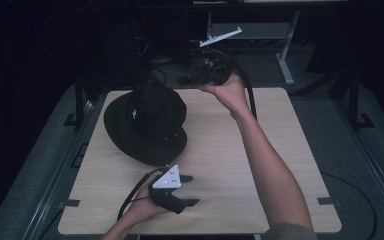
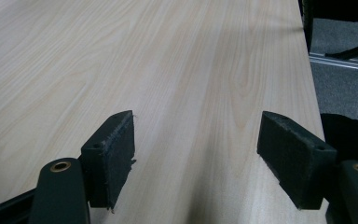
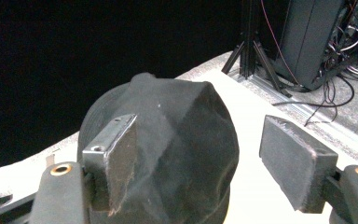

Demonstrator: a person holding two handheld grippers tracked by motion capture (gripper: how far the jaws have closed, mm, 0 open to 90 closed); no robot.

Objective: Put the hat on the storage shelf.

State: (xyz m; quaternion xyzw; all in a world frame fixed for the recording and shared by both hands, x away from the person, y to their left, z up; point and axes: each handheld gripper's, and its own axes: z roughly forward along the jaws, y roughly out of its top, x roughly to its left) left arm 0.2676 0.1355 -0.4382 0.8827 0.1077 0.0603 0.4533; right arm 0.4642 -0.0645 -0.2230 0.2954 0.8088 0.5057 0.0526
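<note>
A black bucket hat [image 1: 147,120] lies crown up on the far left part of the light wooden table [image 1: 215,150]. My right gripper [image 1: 184,77] hangs in the air over the table's far edge, to the right of the hat and pointing left at it. In the right gripper view the hat [image 3: 177,140] sits just beyond my right gripper [image 3: 198,158], whose jaws stand open and off the cloth. My left gripper [image 1: 191,190] rests low near the front edge, pointing right, open. Between the pads of the left gripper [image 2: 196,158] there is only bare wood [image 2: 168,70].
Black frame posts [image 1: 79,100] flank the table's left side. Dark equipment with cables [image 3: 317,42] and a stand's legs [image 3: 249,56] lie beyond the far edge. A grey desk leg [image 1: 286,60] stands on the floor behind. The table's right edge [image 2: 314,93] drops to carpet.
</note>
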